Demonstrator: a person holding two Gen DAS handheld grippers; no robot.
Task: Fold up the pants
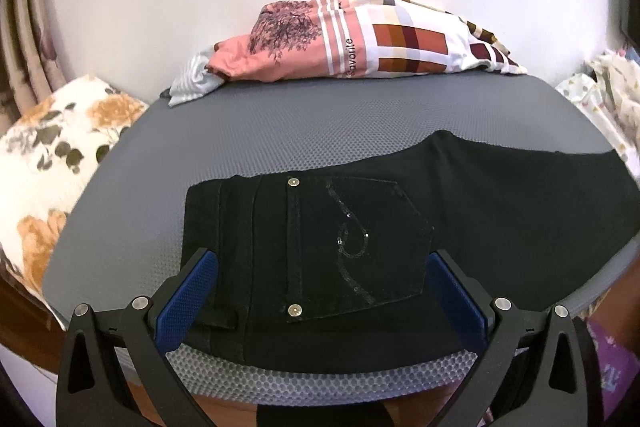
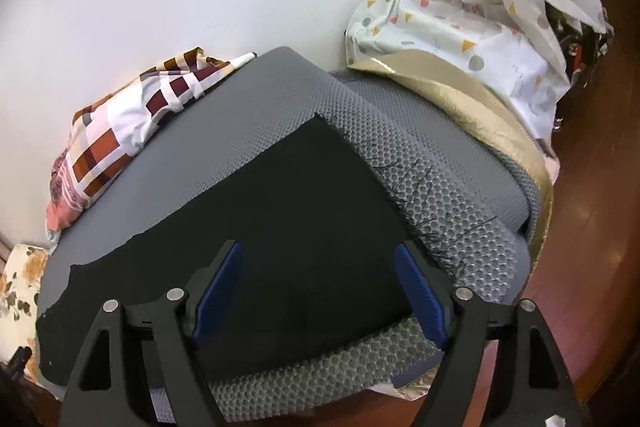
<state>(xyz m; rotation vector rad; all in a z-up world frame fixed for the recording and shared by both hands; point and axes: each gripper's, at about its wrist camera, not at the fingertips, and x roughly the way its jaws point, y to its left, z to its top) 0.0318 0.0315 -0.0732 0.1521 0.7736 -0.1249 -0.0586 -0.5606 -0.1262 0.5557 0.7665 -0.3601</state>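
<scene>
Now the left gripper point(image 1: 322, 285) waits wide open over the waist of the black denim pants point(image 1: 400, 227), the right gripper point(image 2: 318, 289) open over the leg end, ready to grab. They lie flat on a grey bumpy mat point(image 1: 280, 123). Colourful folded cloth point(image 1: 360, 39) sits behind.

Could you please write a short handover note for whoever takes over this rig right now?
Left gripper: open, holding nothing, above the waist end by the back pocket.
Right gripper: open, holding nothing, above the leg end near the frayed hem.
The black pants lie flat along the grey mat, apparently already folded leg over leg.
Left to do: grip one end and fold it across towards the other.
</scene>
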